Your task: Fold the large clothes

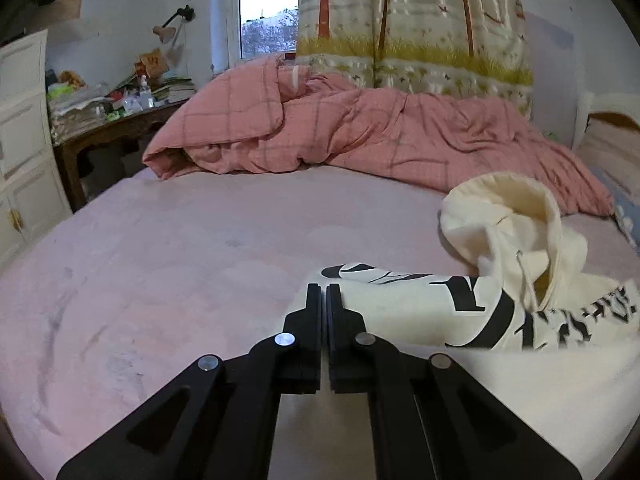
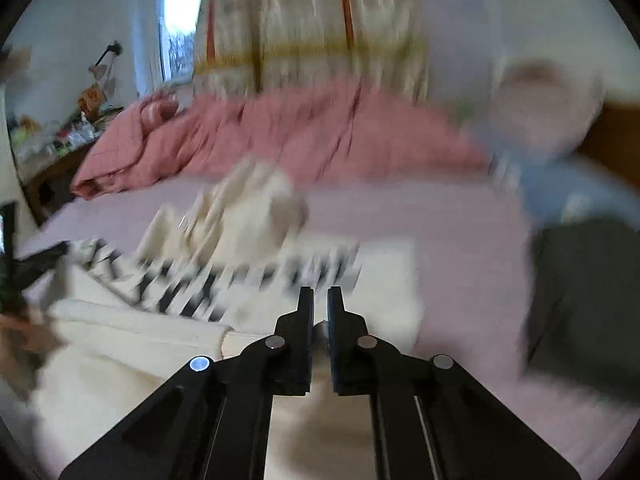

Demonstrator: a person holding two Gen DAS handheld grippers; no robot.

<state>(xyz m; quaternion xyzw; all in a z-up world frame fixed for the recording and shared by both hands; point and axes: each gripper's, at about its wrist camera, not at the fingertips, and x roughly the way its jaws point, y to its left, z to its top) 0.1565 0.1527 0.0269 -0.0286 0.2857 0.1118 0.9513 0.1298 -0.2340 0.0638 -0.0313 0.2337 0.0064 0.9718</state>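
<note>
A cream hoodie (image 1: pixel 420 312) with bold black lettering lies flat on the pink bed sheet (image 1: pixel 180 248), its hood (image 1: pixel 512 216) bunched up at the far right. My left gripper (image 1: pixel 324 292) is shut at the hoodie's left edge, and I see no cloth between its fingers. The right wrist view is motion-blurred. There the hoodie (image 2: pixel 140 340) spreads below and left of my right gripper (image 2: pixel 320 294), whose fingers stand almost together over the cream cloth. The blur hides whether any fabric is caught in the slit.
A rumpled pink duvet (image 1: pixel 360 132) fills the back of the bed under a patterned curtain (image 1: pixel 420 20). A cluttered wooden desk (image 1: pixel 120 120) and a white cabinet (image 1: pixel 24 140) stand to the left. A dark grey cloth (image 2: pixel 580 300) and a blue pillow (image 2: pixel 580 192) lie at the right.
</note>
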